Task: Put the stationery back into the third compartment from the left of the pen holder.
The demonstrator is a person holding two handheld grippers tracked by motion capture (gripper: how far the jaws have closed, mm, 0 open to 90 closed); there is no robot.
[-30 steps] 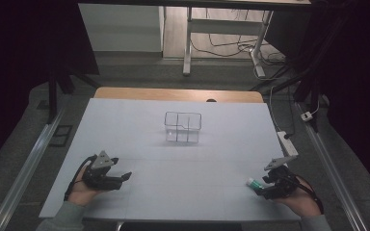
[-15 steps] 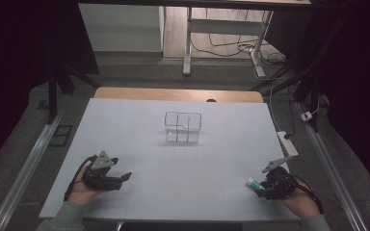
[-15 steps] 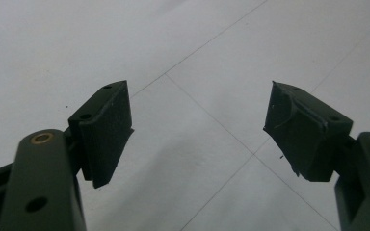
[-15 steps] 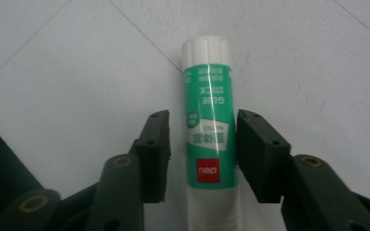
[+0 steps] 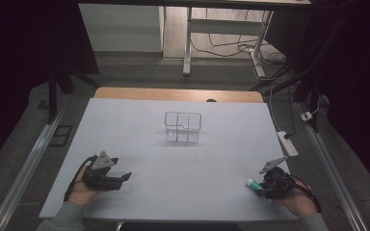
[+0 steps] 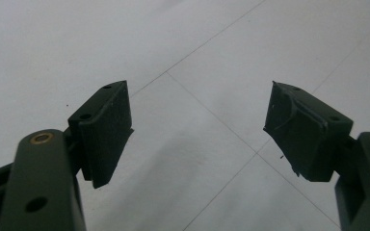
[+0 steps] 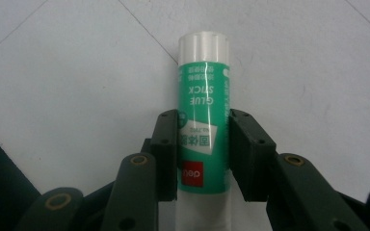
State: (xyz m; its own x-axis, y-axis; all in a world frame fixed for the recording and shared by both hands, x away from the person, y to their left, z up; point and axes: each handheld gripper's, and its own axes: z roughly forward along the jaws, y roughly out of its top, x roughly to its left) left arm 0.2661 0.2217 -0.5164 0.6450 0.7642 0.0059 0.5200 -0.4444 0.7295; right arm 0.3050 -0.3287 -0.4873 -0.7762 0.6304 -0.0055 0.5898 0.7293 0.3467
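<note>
Right hand-held gripper clamped on glue stick, left hand-held gripper spread and holding nothing.
Stick's long axis runs straight out along the jaws, cap forward; clear box sits well ahead and left of it on the table.

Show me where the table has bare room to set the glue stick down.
Nearly everywhere. The white table is bare between the left gripper and the right gripper, which is shut on the glue stick, and on both sides of the clear divided box. The box at centre rear is the one occupied spot.
</note>
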